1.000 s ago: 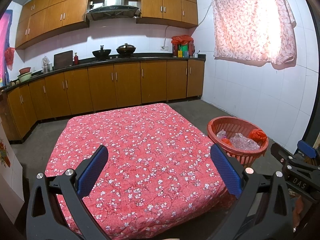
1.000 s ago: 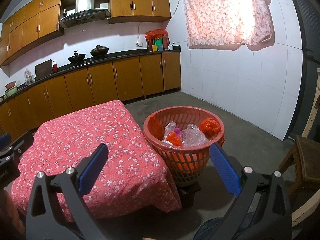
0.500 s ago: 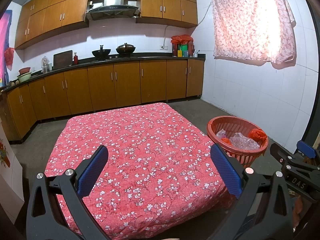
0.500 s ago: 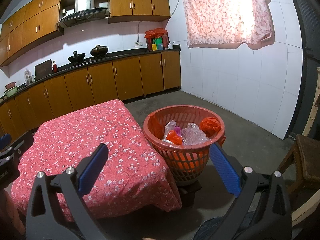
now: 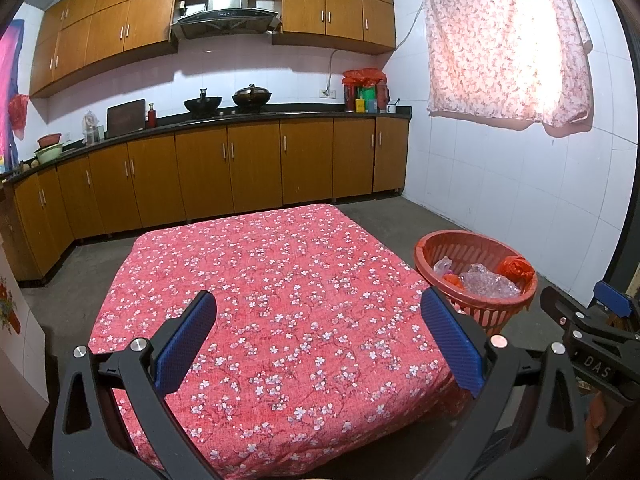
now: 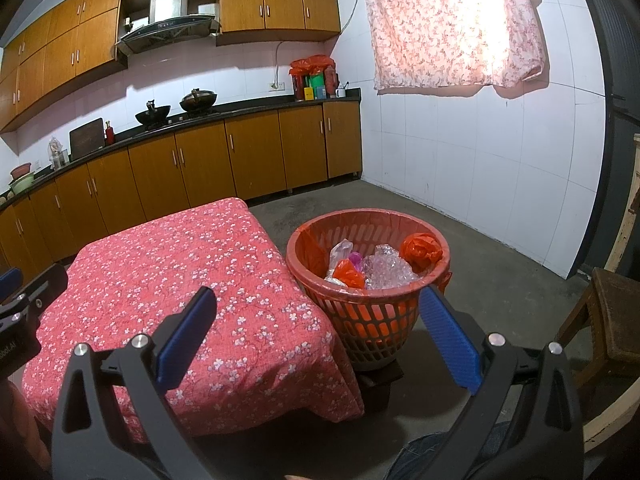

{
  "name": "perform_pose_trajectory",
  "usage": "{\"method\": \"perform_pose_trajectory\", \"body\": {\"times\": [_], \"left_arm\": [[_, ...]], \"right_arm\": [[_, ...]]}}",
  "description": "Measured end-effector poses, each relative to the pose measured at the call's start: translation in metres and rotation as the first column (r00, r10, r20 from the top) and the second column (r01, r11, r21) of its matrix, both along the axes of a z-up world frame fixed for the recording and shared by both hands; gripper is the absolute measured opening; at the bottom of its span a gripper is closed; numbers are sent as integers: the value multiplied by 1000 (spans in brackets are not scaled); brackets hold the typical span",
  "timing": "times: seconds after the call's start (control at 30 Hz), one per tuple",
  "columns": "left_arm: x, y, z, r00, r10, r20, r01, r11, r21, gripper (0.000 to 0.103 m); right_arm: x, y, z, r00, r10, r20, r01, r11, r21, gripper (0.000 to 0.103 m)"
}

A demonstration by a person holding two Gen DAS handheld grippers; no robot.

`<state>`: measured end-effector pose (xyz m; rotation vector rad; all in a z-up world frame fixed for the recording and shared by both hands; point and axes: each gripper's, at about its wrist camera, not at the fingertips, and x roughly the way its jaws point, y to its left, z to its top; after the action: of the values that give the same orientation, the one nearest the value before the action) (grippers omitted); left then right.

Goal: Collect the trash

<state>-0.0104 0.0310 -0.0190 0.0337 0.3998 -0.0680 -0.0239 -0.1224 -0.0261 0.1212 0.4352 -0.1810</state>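
Right wrist view alone shows you the basket [image 6: 368, 280] perched on a dark block [image 6: 378, 380]; both your grippers gape, released.

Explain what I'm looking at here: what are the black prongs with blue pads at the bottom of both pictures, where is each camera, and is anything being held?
There is no robot arm. A person holds one hand-held two-finger gripper in each hand, and each gripper carries a wide-angle camera looking forward along its own fingers. The left gripper frames the table covered in a red flowered cloth; the other gripper pokes in at that picture's right edge. The right gripper looks at the red basket standing beside the table. Both grippers are open, with nothing between the blue pads, so nothing is held. No loose items show on the cloth. The basket already contains trash: an orange crumpled bag, clear plastic wrap and a few smaller pieces. Kitchen cabinets and a curtain are background.
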Motion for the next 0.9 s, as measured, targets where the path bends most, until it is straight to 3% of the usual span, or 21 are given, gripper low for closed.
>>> {"method": "perform_pose_trajectory", "body": {"times": [0.9], "left_arm": [[2, 0, -4, 1000, -1, -12, 1, 1000, -3, 101]], "right_arm": [[-2, 2, -2, 1000, 0, -2, 0, 1000, 4, 99]]}}
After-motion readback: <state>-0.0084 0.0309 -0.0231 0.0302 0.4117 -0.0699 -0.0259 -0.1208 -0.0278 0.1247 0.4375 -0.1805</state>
